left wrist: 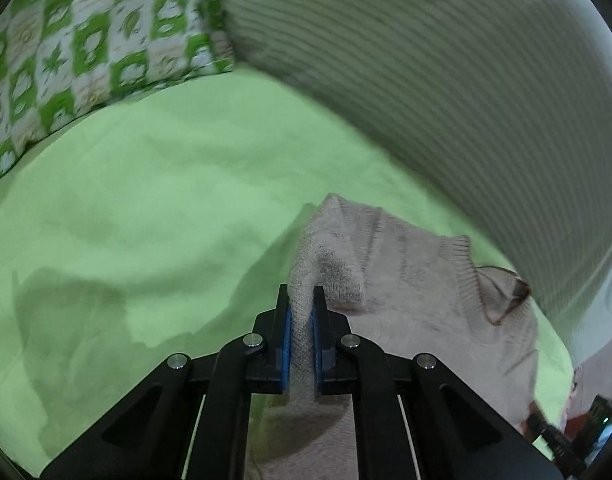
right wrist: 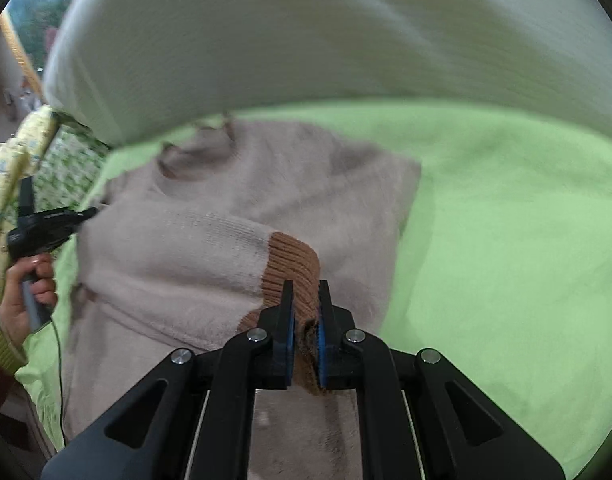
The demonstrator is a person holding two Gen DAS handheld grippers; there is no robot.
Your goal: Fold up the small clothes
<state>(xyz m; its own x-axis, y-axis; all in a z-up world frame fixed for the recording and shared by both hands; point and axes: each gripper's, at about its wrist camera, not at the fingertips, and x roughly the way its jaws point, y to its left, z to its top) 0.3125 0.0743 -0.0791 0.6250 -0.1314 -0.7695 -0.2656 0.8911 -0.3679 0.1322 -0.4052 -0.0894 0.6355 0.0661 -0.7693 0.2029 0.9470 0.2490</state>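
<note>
Sweater (right wrist: 233,216), pale beige knit, lies spread on the green bed sheet (right wrist: 506,220), neck opening at the far end from both sets of fingers, hem end toward the cameras. Long axis runs roughly away from the fingers, collar farthest.

Right gripper (right wrist: 306,304): fingers narrow, clamped on the brown ribbed cuff (right wrist: 293,264) of a sleeve. The sleeve lies across the body of the sweater, trailing to the left of the fingers, so the cuff is already over the torso panel.

Left gripper (left wrist: 301,308): fingers narrow, pinching a raised ridge of beige knit, most likely a side edge or shoulder part of the same sweater; exact part cannot be told. Rest of the garment spreads to the right of and beyond these fingers. In the right wrist view the left gripper shows at the far left edge of the sweater, held by a hand (right wrist: 29,284).

Judgement: both hands hold cloth; the left is the one at the garment's outer edge, so the coming fold probably carries that edge rightward over the torso.

Surroundings: ribbed off-white pillow (left wrist: 446,80) just beyond the collar, patterned green-and-white pillow (left wrist: 85,52) far left. Sheet to the right of the sweater is bare. Pillow near the collar could crowd a lengthwise fold.
</note>
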